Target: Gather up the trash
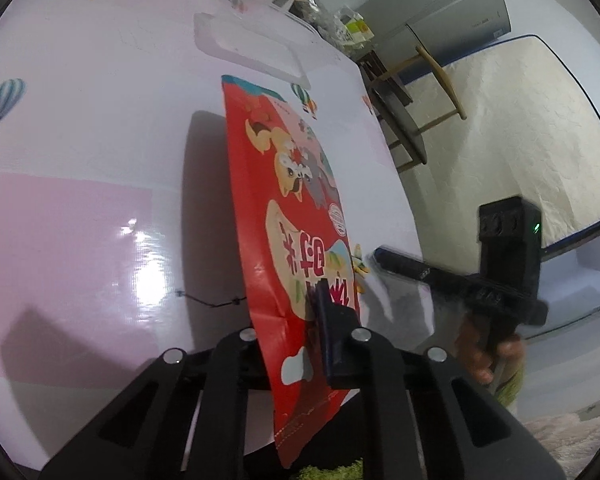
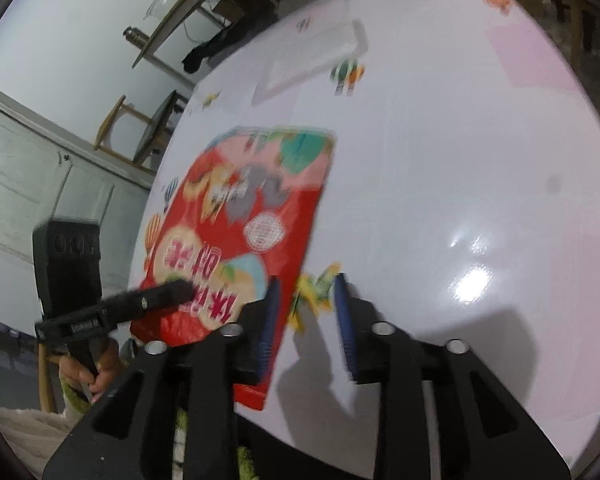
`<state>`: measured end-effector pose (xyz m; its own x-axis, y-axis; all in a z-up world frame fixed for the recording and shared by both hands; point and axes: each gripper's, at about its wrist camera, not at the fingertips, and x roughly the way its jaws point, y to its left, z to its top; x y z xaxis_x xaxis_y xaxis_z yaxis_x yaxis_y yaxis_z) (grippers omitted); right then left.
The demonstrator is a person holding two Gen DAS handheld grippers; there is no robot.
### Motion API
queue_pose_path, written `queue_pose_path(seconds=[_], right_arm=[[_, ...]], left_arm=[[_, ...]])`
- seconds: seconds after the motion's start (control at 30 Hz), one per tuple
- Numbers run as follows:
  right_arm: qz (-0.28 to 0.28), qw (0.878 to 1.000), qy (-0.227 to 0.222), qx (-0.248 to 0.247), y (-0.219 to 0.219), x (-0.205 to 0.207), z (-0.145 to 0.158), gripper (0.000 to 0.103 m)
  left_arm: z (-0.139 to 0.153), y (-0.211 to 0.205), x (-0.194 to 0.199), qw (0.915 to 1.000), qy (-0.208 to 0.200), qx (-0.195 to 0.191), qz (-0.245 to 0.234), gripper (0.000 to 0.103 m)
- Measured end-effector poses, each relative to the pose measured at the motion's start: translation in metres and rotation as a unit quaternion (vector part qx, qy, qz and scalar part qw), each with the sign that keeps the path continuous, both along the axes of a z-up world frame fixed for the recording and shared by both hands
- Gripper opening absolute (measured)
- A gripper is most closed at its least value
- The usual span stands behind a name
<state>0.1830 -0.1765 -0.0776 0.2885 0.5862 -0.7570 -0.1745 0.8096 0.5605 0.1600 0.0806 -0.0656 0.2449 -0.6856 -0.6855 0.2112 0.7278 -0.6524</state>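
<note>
red glossy snack bag [image 1: 296,216], cartoon animals printed.

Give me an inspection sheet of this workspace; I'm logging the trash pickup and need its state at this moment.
Surface: white table with balloon prints and a pink patch; glare spots.
Job's things: red snack bag, lifted on edge at the table's near rim.
Clutter: clear plastic tray at the far side; small yellow-green scrap beside the bag.
Grippers: left gripper shut on the bag's lower part; right gripper open, the scrap between its fingers, one finger overlapping the bag's edge.
Cables: thin black tie lying on the table.
Surroundings: wooden chair, grey cabinet, mattress, shelving; all blurred.
</note>
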Motion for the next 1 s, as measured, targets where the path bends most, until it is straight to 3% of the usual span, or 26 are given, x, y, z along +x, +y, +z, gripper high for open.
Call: queue_pose_path(seconds=[0.23,0.37,0.47,0.6,0.67,0.7,0.77,0.83,1.0], right_arm=[[-0.025,0.995,-0.085,-0.043,0.001,0.052,0.043,0.059],[-0.044,0.989,-0.119,-0.078,0.010,0.107,0.052,0.062],[-0.066,0.986,-0.123,-0.094,0.019,0.157,0.049,0.062],[-0.092,0.986,-0.097,-0.104,0.029,0.203,0.031,0.062],[-0.095,0.987,-0.077,-0.107,0.031,0.218,0.017,0.059],[-0.096,0.987,-0.071,-0.110,0.031,0.220,0.014,0.051],[-0.099,0.987,-0.051,-0.119,0.032,0.225,0.004,0.034],[-0.101,0.988,-0.031,-0.113,0.027,0.223,-0.003,0.008],[-0.075,0.989,-0.041,-0.123,0.016,0.194,0.003,0.005]], left_arm=[[0.001,0.026,-0.011,0.9991,-0.016,0.017,0.035,0.012],[-0.001,0.041,-0.011,0.9981,-0.015,0.015,0.058,0.012],[-0.003,0.051,-0.011,0.9969,-0.015,0.016,0.075,0.012],[-0.006,0.063,-0.012,0.9952,-0.013,0.013,0.096,0.012],[-0.008,0.069,-0.012,0.9945,-0.010,0.009,0.104,0.012],[-0.009,0.071,-0.012,0.9943,-0.009,0.008,0.106,0.012],[-0.009,0.072,-0.015,0.9940,-0.009,0.007,0.109,0.012],[-0.009,0.079,-0.020,0.9938,-0.009,0.005,0.110,0.012],[-0.008,0.079,-0.019,0.9934,-0.008,0.004,0.114,0.012]])
